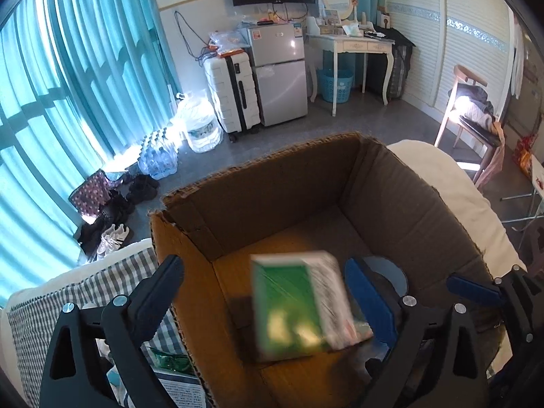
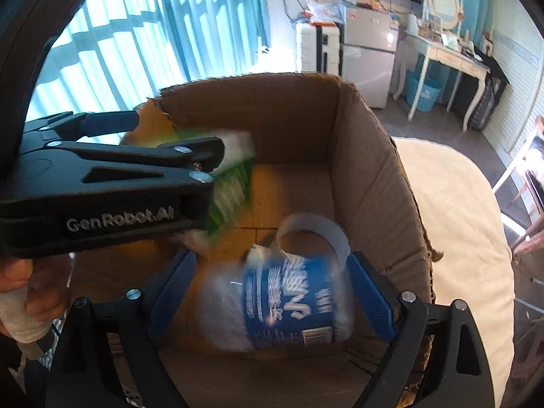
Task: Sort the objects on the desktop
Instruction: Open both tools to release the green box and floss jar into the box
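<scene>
Over the cardboard box (image 1: 401, 183), both grippers stand released: the left gripper (image 1: 265, 282) above a blurred green box (image 1: 292, 302), the right gripper (image 2: 272, 289) around a blue pack (image 2: 289, 302).

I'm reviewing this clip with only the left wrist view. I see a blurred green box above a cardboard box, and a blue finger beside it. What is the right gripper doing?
Observer: The right gripper is over the cardboard box, with a blue-labelled packet between its fingers.
Operator: Is the packet gripped?
Observer: Probably not. The packet is blurred while the fingers are sharp, and the jaws stand wide apart.
Operator: And the green box, seen from that side?
Observer: The green box shows just past the tips of the left gripper, above the carton floor. Those tips are apart.
</scene>
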